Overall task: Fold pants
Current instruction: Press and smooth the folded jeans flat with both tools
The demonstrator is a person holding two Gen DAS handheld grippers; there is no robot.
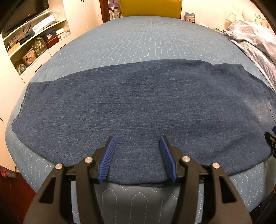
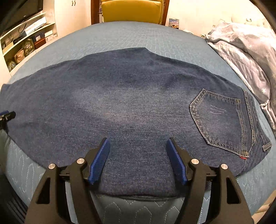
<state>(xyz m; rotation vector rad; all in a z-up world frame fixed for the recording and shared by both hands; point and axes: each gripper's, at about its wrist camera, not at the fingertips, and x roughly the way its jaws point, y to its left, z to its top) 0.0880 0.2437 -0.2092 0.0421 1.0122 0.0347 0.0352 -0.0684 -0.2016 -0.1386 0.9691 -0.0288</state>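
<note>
Dark blue jeans [image 1: 138,103] lie flat across the blue quilted bed [image 1: 131,43], folded lengthwise, leg hem at the left and waist at the right. A back pocket [image 2: 219,118] faces up near the waistband in the right wrist view. My left gripper [image 1: 137,143] is open, hovering over the near edge of the leg part with nothing between its blue pads. My right gripper [image 2: 138,144] is open too, above the near edge of the jeans [image 2: 120,103] left of the pocket. Each gripper shows at the edge of the other's view.
A crumpled pale star-print duvet [image 2: 245,56] lies on the bed's right side. A yellow chair [image 2: 131,10] stands beyond the far edge. White shelves [image 1: 32,39] with boxes and bags and a TV line the left wall.
</note>
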